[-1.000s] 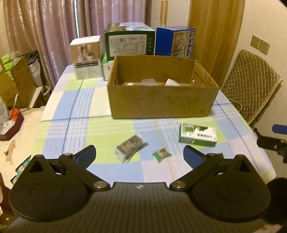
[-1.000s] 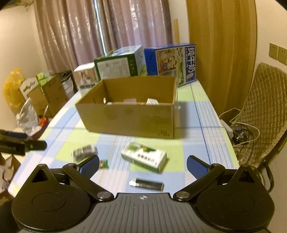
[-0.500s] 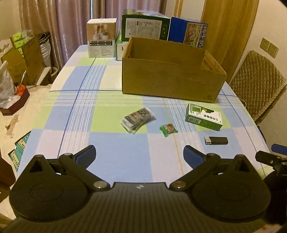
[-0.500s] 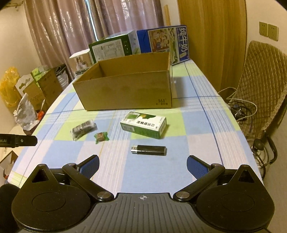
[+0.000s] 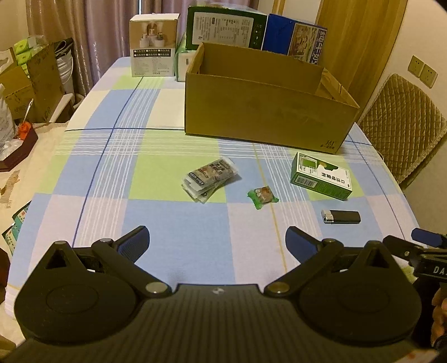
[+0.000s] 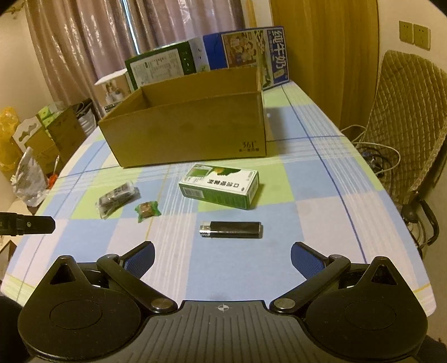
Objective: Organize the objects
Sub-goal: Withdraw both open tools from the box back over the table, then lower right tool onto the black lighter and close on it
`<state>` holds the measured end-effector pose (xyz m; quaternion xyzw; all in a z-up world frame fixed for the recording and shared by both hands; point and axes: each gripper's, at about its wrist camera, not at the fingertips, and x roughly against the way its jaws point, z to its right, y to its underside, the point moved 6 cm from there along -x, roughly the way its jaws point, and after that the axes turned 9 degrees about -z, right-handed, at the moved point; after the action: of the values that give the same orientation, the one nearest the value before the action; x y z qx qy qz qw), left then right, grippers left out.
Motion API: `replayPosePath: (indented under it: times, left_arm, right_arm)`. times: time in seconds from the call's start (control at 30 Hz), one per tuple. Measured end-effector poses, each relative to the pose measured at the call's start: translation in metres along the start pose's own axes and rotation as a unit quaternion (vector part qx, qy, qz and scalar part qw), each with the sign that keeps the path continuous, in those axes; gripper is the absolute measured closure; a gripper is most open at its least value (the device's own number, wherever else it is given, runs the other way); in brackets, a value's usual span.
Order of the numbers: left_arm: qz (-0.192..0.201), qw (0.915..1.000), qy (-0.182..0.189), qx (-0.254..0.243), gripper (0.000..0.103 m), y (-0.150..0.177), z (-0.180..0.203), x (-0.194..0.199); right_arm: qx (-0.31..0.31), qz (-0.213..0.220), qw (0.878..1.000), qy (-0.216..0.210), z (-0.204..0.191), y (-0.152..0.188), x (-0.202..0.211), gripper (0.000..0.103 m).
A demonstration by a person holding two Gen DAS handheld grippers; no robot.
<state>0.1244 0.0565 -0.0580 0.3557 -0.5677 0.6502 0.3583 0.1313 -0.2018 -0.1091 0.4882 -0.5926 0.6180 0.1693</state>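
- The black lighter (image 6: 231,229) lies on its side just ahead of the right gripper (image 6: 222,257), between its spread jaws; a second ago it sat closer under them.
- Beyond it are the green carton (image 6: 220,186), a small green candy (image 6: 147,210) and a clear snack packet (image 6: 117,197), ahead-left of those jaws.
- The left gripper (image 5: 216,241) hangs released and empty, with the packet (image 5: 211,177) and candy (image 5: 262,196) ahead; both grippers have pulled back and risen, so the cardboard box (image 5: 265,111) now sits farther off.
- Everything rests on a blue-green checked tablecloth (image 5: 173,226).
- Boxes (image 5: 226,25) and curtains (image 6: 83,42) stand behind; a quilted chair (image 6: 405,111) is to the right.
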Motion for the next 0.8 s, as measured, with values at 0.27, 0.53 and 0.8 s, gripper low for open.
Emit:
replayPosePath:
  times: [0.27,0.53,0.8]
  left_arm:
    - [-0.018,0.9998,0.003,0.0,0.001,-0.008,0.0,-0.031]
    - [-0.031,0.9995,0.008,-0.006,0.001,-0.017,0.003,-0.06]
    - [-0.04,0.9991,0.01,-0.013,0.001,-0.023,0.004,-0.081]
  right_arm:
    - [0.002,0.0,1.0,0.009,0.0,-0.005,-0.035,0.002]
    - [-0.003,-0.004,1.0,0.019,0.002,-0.016,-0.073,0.002]
    - [-0.009,-0.012,0.999,0.038,0.005,-0.021,-0.102,0.002]
